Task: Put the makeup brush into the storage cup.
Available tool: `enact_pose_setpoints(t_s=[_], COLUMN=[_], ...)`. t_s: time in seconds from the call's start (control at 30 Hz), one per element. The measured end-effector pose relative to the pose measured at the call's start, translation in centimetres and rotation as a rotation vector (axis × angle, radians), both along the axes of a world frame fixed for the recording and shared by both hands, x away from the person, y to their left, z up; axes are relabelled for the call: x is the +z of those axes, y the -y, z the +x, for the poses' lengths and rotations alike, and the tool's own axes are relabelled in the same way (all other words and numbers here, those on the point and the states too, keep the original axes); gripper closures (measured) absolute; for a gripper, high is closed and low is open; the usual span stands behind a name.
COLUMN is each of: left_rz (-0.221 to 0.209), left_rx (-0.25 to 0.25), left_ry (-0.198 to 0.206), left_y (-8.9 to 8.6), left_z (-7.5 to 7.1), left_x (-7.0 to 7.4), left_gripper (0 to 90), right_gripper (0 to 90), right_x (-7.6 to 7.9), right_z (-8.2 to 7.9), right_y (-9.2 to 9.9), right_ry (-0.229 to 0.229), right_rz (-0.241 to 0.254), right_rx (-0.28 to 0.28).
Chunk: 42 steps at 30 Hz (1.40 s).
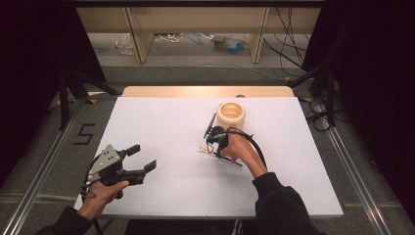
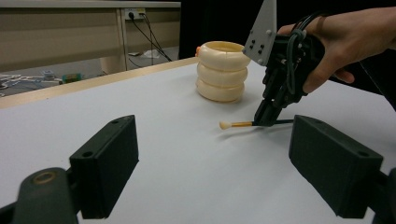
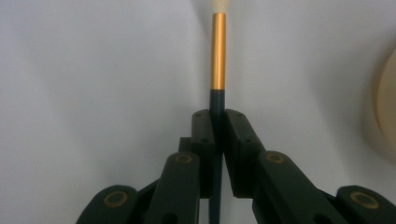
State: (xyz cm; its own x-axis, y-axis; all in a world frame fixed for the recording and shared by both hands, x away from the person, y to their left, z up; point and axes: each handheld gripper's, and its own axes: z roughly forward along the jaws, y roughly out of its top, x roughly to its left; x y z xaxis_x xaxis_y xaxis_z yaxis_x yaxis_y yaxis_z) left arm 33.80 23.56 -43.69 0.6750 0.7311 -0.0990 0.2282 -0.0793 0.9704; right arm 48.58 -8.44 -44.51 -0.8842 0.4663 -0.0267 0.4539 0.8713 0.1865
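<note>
Jaws of right gripper (image 3: 218,126) around brush (image 3: 218,51), beside ribbed holder (image 2: 221,71).

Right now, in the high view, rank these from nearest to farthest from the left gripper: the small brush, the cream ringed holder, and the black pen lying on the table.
Measured from the left gripper, low on the table's left:
1. The small brush, mid-table, pinched by the right gripper.
2. The black pen, just beyond the brush, lying left of the holder.
3. The cream ringed holder, farthest, toward the table's far edge.
</note>
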Motion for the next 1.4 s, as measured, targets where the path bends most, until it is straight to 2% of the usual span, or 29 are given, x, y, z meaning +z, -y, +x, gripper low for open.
enact_pose_setpoints(t_s=[0.23,0.33,0.77,1.03,1.17,1.2,1.4], left_rz=[0.000,0.001,0.002,-0.001,-0.001,-0.001,-0.001], left_rx=[0.000,-0.001,-0.003,-0.002,0.000,-0.001,-0.001], left_ry=[0.000,0.000,0.001,0.000,-0.001,-0.001,-0.001], left_y=[0.0,0.0,0.0,0.0,0.0,0.0,0.0], left_z=[0.0,0.0,0.0,0.0,0.0,0.0,0.0], left_x=[0.0,0.0,0.0,0.0,0.0,0.0,0.0], left_gripper=[15.5,15.5,15.5,15.5,15.5,15.5,15.5], right_gripper=[83.1,83.1,83.1,83.1,83.1,83.1,83.1], right_x=[1.6,2.3,4.9,6.2,6.8,7.0,8.0], right_z=[-0.1,0.0,-0.2,-0.1,0.0,0.0,0.1], right_y=[0.7,1.1,2.2,3.1,3.6,3.7,4.5], right_ry=[0.031,0.051,0.165,0.216,0.252,0.274,0.323], right_rz=[0.042,0.079,0.199,0.327,0.360,0.376,0.439], right_rx=[-0.013,-0.014,-0.024,-0.038,-0.051,-0.055,-0.077])
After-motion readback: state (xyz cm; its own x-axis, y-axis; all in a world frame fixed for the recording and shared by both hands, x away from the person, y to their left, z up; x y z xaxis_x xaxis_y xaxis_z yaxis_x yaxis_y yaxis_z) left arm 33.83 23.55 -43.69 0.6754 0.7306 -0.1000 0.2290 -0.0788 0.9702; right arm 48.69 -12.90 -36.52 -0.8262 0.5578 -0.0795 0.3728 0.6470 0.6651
